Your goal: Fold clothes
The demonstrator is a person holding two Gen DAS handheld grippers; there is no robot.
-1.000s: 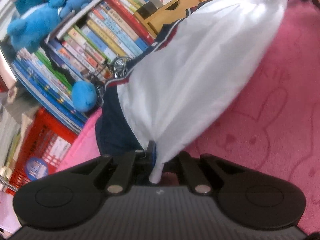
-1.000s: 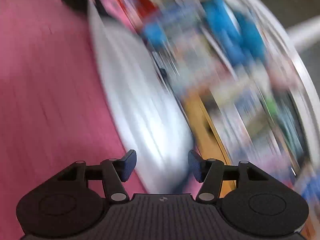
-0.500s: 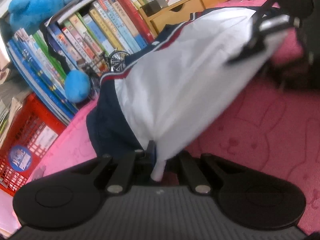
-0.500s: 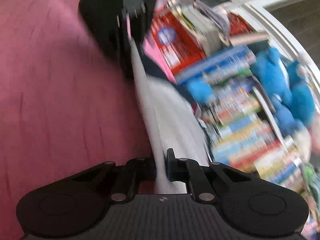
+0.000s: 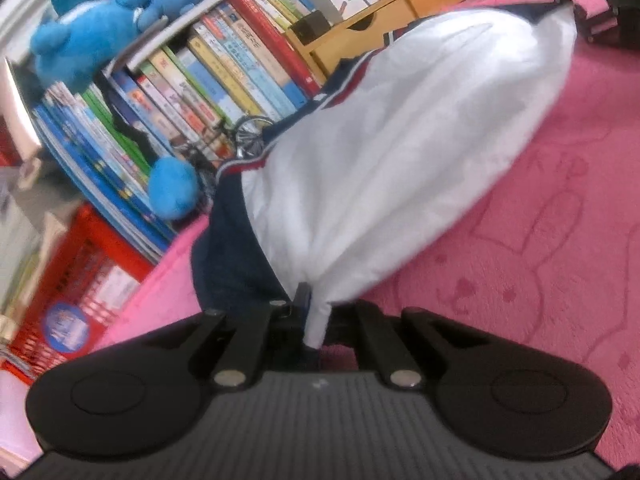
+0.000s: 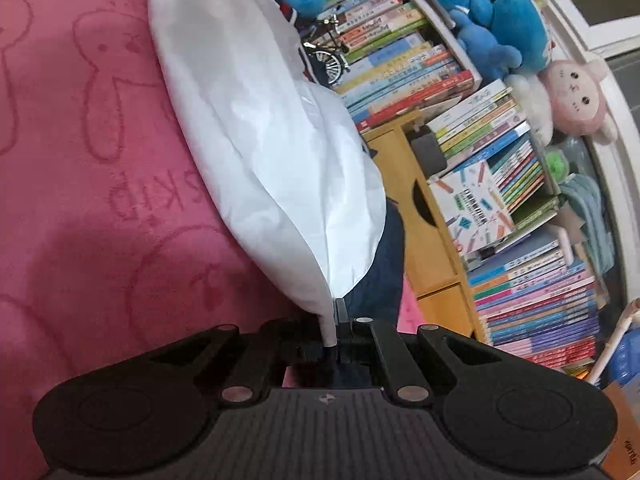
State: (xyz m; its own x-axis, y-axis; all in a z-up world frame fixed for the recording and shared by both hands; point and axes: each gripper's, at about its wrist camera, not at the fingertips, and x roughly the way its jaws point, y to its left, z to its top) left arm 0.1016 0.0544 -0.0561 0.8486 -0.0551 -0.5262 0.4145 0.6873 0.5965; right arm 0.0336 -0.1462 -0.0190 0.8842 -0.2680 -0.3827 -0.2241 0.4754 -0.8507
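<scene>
You have the garment (image 5: 392, 152) pinched at two ends: the left gripper (image 5: 310, 320) has its jaws pressed together on a white corner at one end, and the right gripper (image 6: 334, 328) has its jaws closed tight on the opposite white corner. The garment hangs slack between them, white side out with a navy, red-trimmed band along its far edge, sagging over the pink blanket (image 5: 540, 240) and lying close beside the row of books (image 5: 224, 80). Judging from that sag, the step in hand is to stretch it flat before folding. Draw your two hands apart, evenly, until the white panel is taut, and keep both corners at the same height above the blanket so no twist forms. Pull it away from the books so the navy edge cannot catch on the small bicycle model (image 6: 328, 60) there. Lower it onto the blanket only once it is smooth.
</scene>
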